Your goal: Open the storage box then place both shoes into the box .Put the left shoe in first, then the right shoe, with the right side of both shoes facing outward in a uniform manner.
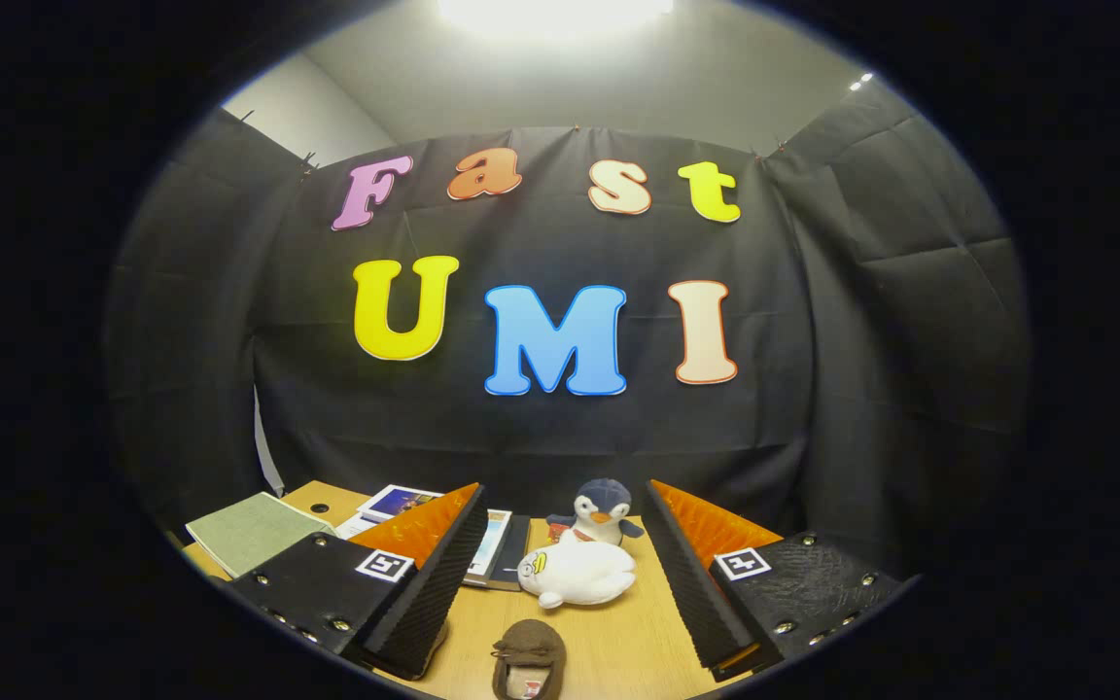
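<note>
Wooden tabletop (618,647) is lying beneath the gripper (560,583), whose fingers are gaping wide and gripping nothing. One brown shoe (528,659) is sitting between them, close in; just beyond it are resting a white plush toy (577,572) and a penguin toy (601,510). Reaching carelessly risks snagging the plush instead of the shoe.

**A cloth-walled recording booth**

Black cloth (560,428) hangs as walls around a wooden table (618,647). Beyond the wide-open fingers (691,574) sit plush toys (579,569), books (497,549) and a shoe (528,656), staged like props.
</note>
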